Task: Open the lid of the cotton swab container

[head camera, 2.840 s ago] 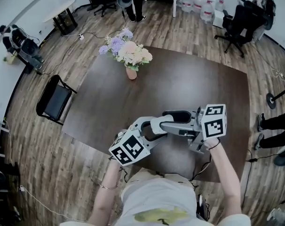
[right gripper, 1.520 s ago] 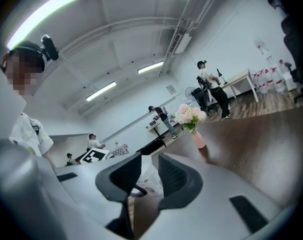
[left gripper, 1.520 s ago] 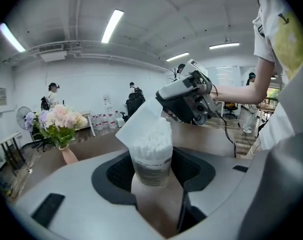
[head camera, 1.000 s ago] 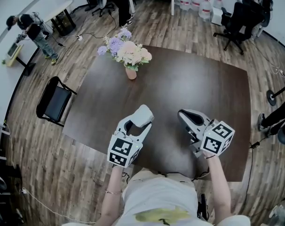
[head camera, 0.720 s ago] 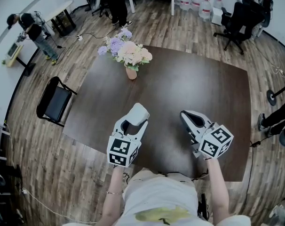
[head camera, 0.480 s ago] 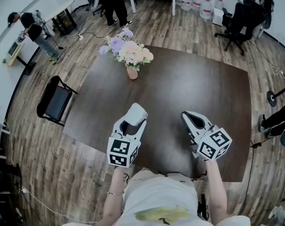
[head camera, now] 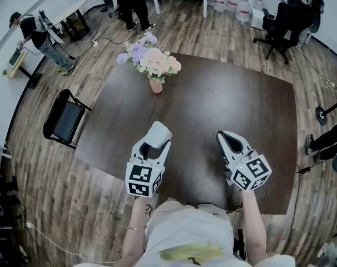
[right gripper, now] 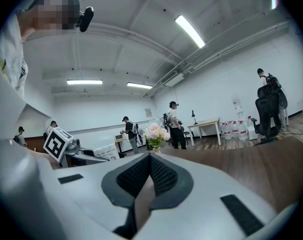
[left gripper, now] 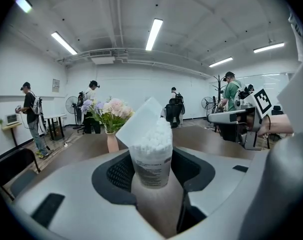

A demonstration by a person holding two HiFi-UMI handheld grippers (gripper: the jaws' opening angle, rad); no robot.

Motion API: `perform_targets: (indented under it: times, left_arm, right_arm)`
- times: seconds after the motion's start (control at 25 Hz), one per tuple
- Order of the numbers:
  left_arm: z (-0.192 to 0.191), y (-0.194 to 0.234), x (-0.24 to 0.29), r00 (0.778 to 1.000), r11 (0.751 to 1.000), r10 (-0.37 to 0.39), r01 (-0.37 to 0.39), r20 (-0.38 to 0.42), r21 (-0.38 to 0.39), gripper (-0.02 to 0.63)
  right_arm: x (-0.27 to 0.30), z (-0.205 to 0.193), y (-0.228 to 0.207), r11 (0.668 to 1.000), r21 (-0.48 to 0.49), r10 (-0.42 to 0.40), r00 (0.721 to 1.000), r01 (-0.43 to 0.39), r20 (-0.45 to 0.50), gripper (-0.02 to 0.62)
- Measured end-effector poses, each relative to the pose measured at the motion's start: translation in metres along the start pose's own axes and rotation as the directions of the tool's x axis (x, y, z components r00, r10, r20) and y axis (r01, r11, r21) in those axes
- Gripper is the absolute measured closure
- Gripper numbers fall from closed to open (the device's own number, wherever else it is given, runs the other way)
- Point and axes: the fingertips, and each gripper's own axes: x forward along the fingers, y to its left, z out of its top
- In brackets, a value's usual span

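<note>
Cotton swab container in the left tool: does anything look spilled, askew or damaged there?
Nothing looks wrong. The cotton swab container stands upright between the jaws of the left tool, and its lid is flipped up, leaning to the left. The swabs fill it to the brim; no spill shows.

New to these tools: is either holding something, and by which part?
The left gripper clamps the cotton swab container by its lower body; the right gripper is shut, empty.
</note>
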Motion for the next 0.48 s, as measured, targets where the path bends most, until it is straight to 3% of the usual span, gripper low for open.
perform_targets:
  times: [0.48]
  left_arm:
    - [0.001, 0.006, 0.000, 1.000, 1.000, 0.023, -0.023, 0.005, -0.002, 0.371]
  right_arm:
    - [-0.004, -0.003, -0.014, 0.994, -0.014, -0.105, 0.994, 0.106, 0.041, 0.574]
